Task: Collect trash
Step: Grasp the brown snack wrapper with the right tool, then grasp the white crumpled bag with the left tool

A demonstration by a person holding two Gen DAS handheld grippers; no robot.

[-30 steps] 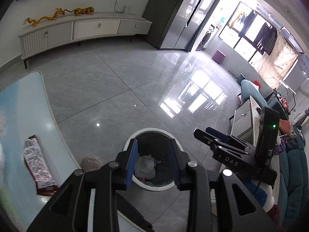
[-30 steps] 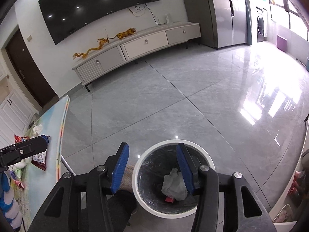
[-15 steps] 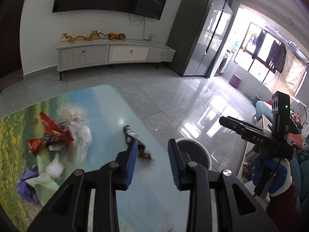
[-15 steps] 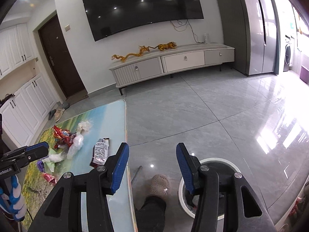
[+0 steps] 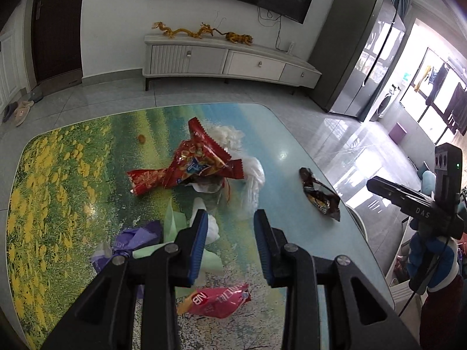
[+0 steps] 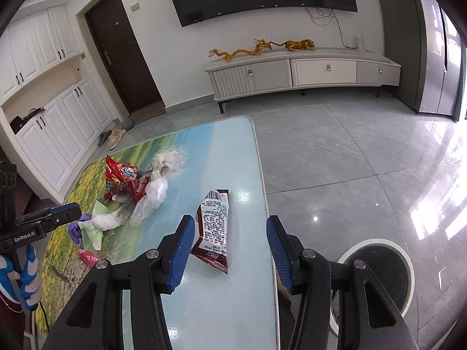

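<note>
Both tongs released: I'd lower my right tongs point(image 6: 230, 248) squarely over the brown wrapper point(image 6: 214, 230), left tongs point(image 5: 230, 243) waiting

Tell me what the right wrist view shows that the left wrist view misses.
Only the right wrist view shows the trash bin on the floor beside the table. Only the left shows the whole pink wrapper under the open left claw. Both show the brown wrapper, lying ahead of the open right claw, and the red chip bag.

Golden dragon figurine point(image 6: 242, 52) on TV cabinet point(image 6: 303, 71).
</note>
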